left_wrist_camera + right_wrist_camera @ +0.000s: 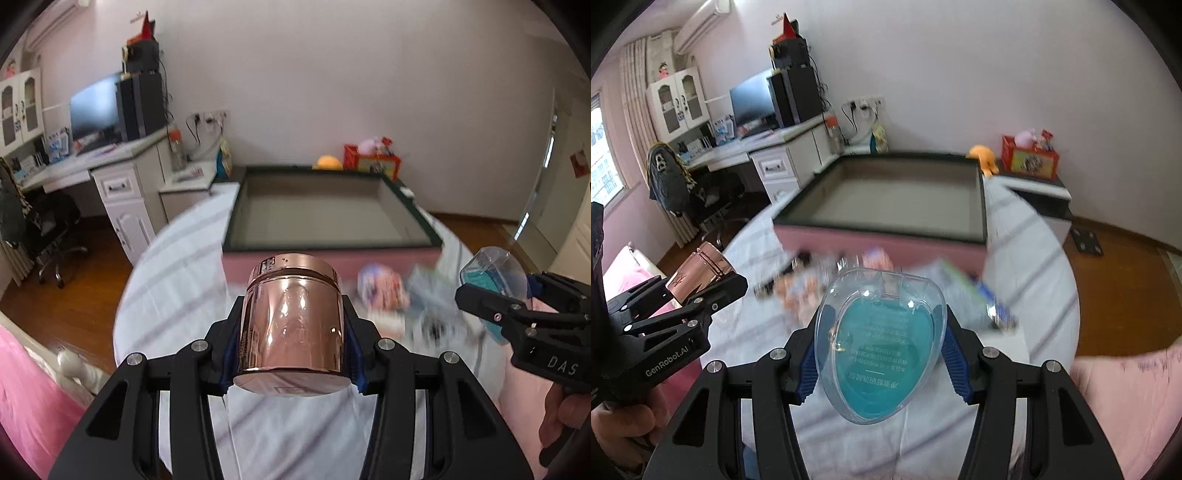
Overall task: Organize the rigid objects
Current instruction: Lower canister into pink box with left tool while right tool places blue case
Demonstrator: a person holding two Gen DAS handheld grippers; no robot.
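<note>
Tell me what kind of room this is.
Probably a bedroom that doubles as a study. Pink bedding lies at the edges, a white desk with a monitor stands along the wall, and toys sit in the corner.

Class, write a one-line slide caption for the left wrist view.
Left gripper holds a copper jar before an open pink box.
</note>
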